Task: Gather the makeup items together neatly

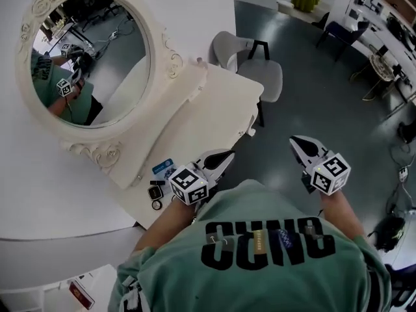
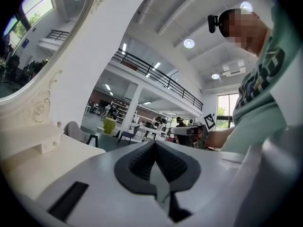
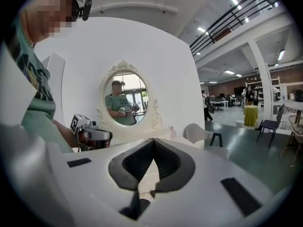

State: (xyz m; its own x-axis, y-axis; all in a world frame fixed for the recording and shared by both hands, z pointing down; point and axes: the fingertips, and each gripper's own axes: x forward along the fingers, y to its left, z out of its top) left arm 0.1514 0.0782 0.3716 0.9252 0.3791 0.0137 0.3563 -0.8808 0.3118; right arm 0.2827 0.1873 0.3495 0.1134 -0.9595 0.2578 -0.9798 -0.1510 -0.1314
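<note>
Dressing table (image 1: pixel 214 103) carries mirror (image 1: pixel 91 57), makeup items (image 1: pixel 156 191); chair (image 1: pixel 250 64) beside.

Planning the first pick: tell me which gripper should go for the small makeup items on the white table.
Left, probably. The left gripper hangs at the edge of the table, right beside the makeup items. The right gripper hangs over the floor, farther away. Both are shut and empty.

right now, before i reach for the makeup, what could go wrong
1. The case and ring lie near the table edge, beside the left tongs. A careless sweep could knock them off.
2. The left and right tongs are both shut and empty. Reaching in without opening them would likely push items rather than grip them.
</note>
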